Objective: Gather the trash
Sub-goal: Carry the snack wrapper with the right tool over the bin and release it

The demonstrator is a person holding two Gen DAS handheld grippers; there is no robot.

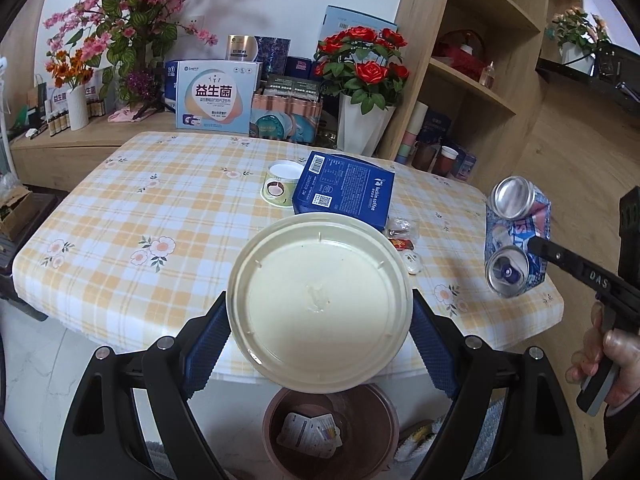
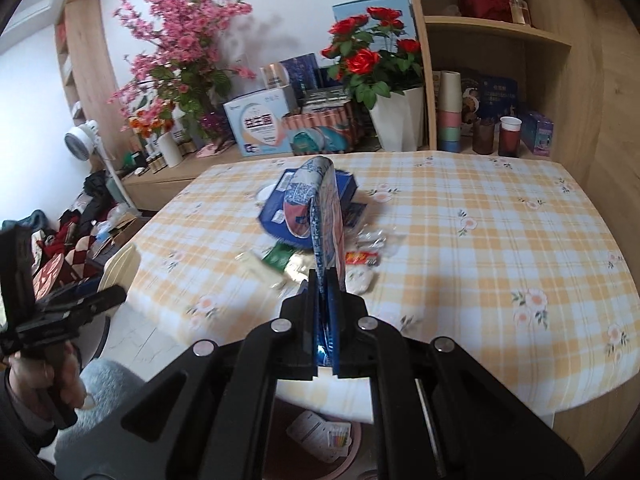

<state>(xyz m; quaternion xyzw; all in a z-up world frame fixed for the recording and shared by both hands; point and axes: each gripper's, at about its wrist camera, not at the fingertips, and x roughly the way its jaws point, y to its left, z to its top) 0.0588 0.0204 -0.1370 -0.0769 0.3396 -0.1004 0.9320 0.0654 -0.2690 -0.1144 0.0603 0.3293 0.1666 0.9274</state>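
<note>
Trash is held in both tongs. The left gripper (image 1: 320, 320) clenches a round cream plastic lid (image 1: 320, 304) between its blue pads, directly above a brown round bin (image 1: 360, 420) on the floor, where a white printed card (image 1: 310, 430) lies. Only the left view shows the folded shape of the crushed blue-and-white drink can (image 1: 516, 236), with both of its ends visible, to the right of the lid. The right gripper (image 2: 326, 300) grasps this can (image 2: 326, 216) tightly; from there it is seen edge-on. Beyond both tongs, on the yellow checked tablecloth (image 2: 480, 240), lie a dark blue coffee box (image 1: 344, 190), a small paper cup (image 1: 280, 184) and small wrappers (image 2: 360, 258).
</note>
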